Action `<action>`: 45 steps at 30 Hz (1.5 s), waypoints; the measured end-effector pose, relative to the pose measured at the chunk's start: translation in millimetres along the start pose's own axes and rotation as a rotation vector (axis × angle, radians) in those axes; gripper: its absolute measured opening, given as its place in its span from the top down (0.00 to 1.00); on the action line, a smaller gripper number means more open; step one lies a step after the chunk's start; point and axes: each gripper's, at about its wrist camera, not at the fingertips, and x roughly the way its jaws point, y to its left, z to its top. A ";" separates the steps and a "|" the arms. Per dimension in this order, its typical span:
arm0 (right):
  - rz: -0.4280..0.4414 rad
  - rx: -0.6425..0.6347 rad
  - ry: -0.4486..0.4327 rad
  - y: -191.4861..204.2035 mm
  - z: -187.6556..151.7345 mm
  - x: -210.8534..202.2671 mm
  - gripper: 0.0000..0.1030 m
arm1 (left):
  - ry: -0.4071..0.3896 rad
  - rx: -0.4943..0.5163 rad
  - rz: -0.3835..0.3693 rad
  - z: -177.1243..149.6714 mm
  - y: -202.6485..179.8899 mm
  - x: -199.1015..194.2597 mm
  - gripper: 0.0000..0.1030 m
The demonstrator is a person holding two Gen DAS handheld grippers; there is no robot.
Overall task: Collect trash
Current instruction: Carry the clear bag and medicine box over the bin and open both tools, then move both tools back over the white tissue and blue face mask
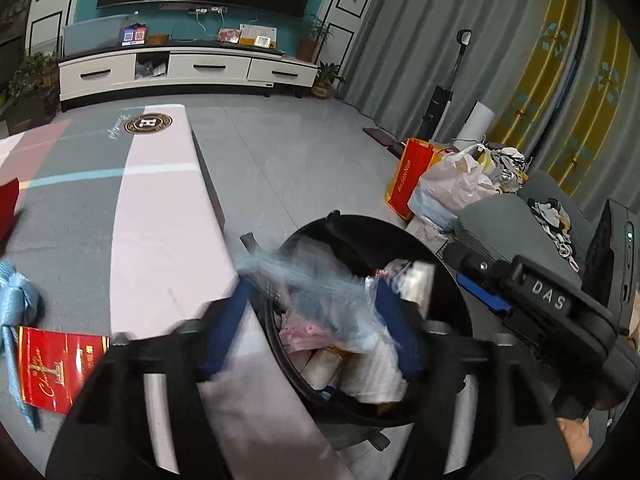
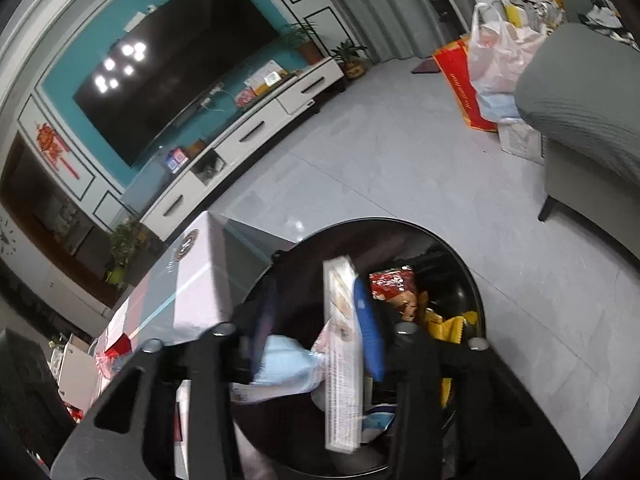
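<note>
In the left wrist view, the left gripper (image 1: 316, 312) hangs over the black trash bin (image 1: 452, 280) beside the table's edge, jaws apart, with a blurred clear plastic bag (image 1: 320, 296) loose between them above the rubbish inside. In the right wrist view, the right gripper (image 2: 316, 320) has its jaws apart over the same bin (image 2: 472, 276); a flat white box (image 2: 340, 344) stands upright against its right finger (image 2: 368, 332), though I cannot tell if they touch.

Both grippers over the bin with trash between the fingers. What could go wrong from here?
1. The clear bag spans the bin rim by the table; dropped from the open left gripper, it may snag or fall outside.
2. The flat box stands tall at the right gripper; the full bin could leave it sticking out or tipping over.
</note>
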 end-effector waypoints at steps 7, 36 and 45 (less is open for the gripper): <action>0.008 0.007 0.000 -3.0 -2.5 -4.7 0.48 | -0.022 -0.025 -0.002 -8.5 13.5 -22.2 0.20; 0.254 -0.452 0.141 181.4 -94.8 -0.1 0.46 | -0.199 -0.277 0.297 -37.5 258.6 -210.0 0.16; 0.325 -0.593 0.244 242.1 -143.3 15.7 0.46 | -0.190 -0.480 0.368 -48.1 336.3 -220.3 0.16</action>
